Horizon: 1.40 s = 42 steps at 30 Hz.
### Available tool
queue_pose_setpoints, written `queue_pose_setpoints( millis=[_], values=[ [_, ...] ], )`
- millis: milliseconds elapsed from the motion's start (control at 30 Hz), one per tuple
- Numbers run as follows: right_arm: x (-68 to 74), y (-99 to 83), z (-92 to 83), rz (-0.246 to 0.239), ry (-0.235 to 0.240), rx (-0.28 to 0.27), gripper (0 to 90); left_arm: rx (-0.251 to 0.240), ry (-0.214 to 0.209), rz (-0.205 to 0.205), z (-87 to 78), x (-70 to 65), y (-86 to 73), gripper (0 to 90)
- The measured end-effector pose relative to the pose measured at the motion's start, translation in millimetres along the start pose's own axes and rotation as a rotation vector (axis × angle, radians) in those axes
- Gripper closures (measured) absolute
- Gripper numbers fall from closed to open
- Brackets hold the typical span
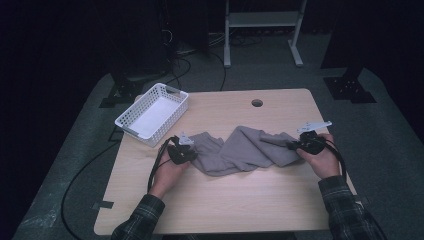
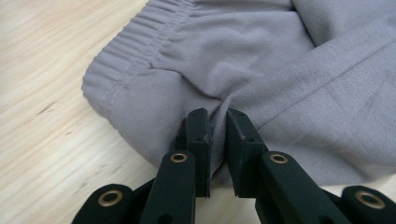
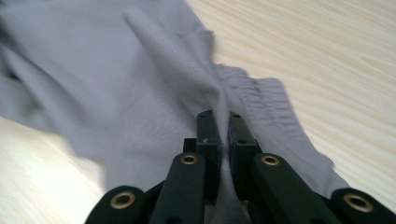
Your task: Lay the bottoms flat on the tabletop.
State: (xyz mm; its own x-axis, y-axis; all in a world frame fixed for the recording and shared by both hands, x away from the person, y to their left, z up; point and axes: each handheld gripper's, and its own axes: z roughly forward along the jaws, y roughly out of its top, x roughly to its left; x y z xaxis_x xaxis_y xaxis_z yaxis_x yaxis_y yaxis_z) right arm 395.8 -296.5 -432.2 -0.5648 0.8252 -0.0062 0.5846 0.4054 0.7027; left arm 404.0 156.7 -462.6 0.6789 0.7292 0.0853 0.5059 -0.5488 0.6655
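Note:
A grey cloth garment [image 1: 245, 150] with an elastic ribbed band lies crumpled across the middle of the wooden table [image 1: 225, 200]. My left gripper [image 1: 186, 153] is shut on the garment's left end; in the left gripper view a fold of the grey cloth [image 2: 243, 70] is pinched between the jaws of the left gripper [image 2: 217, 122], near the ribbed band [image 2: 135, 42]. My right gripper [image 1: 295, 145] is shut on the garment's right end; in the right gripper view the right gripper [image 3: 223, 122] clamps a ridge of the grey cloth [image 3: 116, 84] beside the ribbed band [image 3: 266, 98].
A white plastic basket [image 1: 152, 112] stands at the table's far left corner, just behind the left gripper. A round cable hole [image 1: 257, 103] sits near the far edge. Black cables [image 1: 85, 170] trail off the left side to the floor.

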Motion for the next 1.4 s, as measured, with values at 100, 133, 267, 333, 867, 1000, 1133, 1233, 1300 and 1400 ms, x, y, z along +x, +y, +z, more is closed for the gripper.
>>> queue_pose_setpoints(
  millis=[100, 133, 267, 333, 867, 1000, 1133, 1233, 1300, 1400],
  values=[
    [-13.8, -9.7, -3.2, 0.033, -0.043, 0.024, 85.2, -0.004, 0.047, -0.012, -1.3, 7.8, -3.2, 79.7],
    [-18.3, -12.9, -3.8, 0.042, -0.052, 0.032, 85.3, -0.007, 0.061, -0.018, -1.6, 10.0, -4.3, 79.2],
    [-30.0, -22.6, -2.6, 0.079, -0.074, 0.088, 85.2, -0.017, 0.077, -0.033, -2.6, 15.7, -6.8, 76.0],
    [-30.4, -24.3, -1.2, 0.080, -0.065, 0.098, 84.5, -0.029, 0.068, -0.049, -3.7, 16.7, -7.2, 71.8],
    [28.4, 7.7, 24.7, -0.090, 0.141, 0.011, 51.4, -0.076, -0.030, -0.042, -35.5, 0.6, -11.3, 52.8],
    [32.2, 9.0, 37.1, -0.112, 0.103, 0.033, 52.0, -0.046, -0.045, -0.023, -30.1, -7.2, -14.1, 53.3],
    [21.8, 12.2, 41.3, -0.089, 0.044, 0.013, 50.3, -0.014, -0.045, -0.006, -23.4, -9.2, -14.8, 53.1],
    [11.8, 15.5, 44.3, -0.048, 0.044, -0.009, 48.4, 0.004, -0.039, 0.007, -19.4, -10.0, -14.7, 52.6],
    [7.6, 16.5, 48.0, -0.028, 0.043, -0.014, 47.1, 0.014, -0.034, 0.012, -16.6, -10.3, -15.0, 52.4],
    [3.8, 13.2, 56.1, -0.018, 0.043, 0.012, 46.3, 0.023, -0.027, 0.023, -13.9, -9.9, -14.3, 52.6]
  ],
)
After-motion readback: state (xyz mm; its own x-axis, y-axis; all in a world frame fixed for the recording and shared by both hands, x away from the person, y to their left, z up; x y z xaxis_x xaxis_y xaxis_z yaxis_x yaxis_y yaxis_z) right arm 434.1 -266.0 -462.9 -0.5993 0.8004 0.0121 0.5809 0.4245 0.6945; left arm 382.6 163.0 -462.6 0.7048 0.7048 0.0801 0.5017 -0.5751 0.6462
